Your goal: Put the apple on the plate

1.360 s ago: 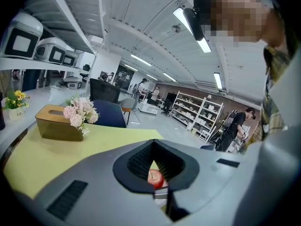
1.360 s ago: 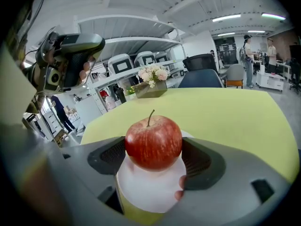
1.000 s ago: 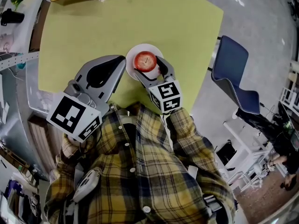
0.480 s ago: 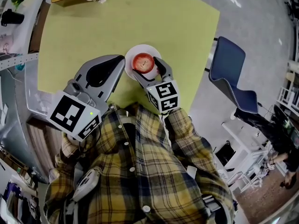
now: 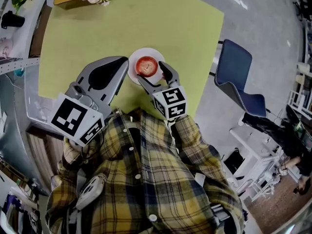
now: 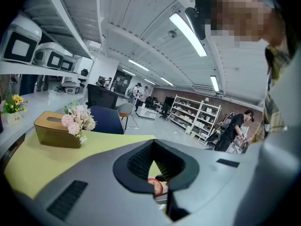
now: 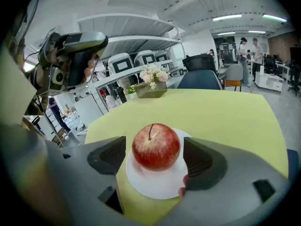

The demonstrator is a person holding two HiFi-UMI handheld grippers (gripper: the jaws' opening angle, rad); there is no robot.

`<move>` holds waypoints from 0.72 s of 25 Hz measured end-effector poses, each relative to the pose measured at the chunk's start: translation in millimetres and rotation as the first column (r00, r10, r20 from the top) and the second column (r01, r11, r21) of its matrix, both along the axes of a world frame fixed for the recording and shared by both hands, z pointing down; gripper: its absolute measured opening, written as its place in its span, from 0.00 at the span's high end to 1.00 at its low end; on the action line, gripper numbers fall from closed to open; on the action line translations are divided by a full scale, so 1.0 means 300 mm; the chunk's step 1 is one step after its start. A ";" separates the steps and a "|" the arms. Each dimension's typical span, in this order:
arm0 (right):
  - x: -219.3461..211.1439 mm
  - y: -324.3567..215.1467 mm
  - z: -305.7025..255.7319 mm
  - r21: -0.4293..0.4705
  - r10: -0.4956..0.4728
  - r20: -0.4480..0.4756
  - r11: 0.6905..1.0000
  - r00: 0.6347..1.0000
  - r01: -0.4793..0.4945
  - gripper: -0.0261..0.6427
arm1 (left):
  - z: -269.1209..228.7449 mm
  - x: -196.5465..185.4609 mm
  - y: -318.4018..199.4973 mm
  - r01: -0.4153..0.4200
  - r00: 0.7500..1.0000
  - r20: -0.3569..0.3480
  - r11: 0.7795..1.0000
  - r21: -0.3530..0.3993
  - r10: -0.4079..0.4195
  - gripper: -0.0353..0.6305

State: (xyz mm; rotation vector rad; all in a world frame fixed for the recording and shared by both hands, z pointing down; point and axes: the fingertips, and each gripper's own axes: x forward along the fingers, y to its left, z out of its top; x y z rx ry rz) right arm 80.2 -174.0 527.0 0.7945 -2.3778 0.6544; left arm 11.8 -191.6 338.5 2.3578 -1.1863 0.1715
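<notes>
In the left gripper view, the left tongs (image 6: 154, 161) hide all but a red sliver of the apple (image 6: 155, 187). In the head view, the right tongs (image 5: 149, 71) cover the near rim of the plate (image 5: 134, 62), and a plaid shirt (image 5: 146, 179) hides the near edge of the worktop (image 5: 87, 33).

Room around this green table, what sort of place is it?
Probably an open-plan lab or workshop. There are tall storage shelves with a person working beside them, boxy machines lined up on a wall shelf, and strip lights under a bare ceiling.
</notes>
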 end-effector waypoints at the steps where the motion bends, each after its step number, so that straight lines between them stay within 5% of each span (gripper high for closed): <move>1: 0.003 0.003 -0.013 0.002 0.004 0.004 1.000 1.000 -0.004 0.42 | -0.011 0.002 0.002 0.001 1.000 -0.002 1.000 0.006 -0.001 0.95; 18: 0.021 -0.017 -0.371 0.072 0.104 0.182 0.990 0.978 -0.119 0.43 | -0.172 0.032 0.002 -0.006 0.999 -0.049 0.994 0.112 0.011 0.95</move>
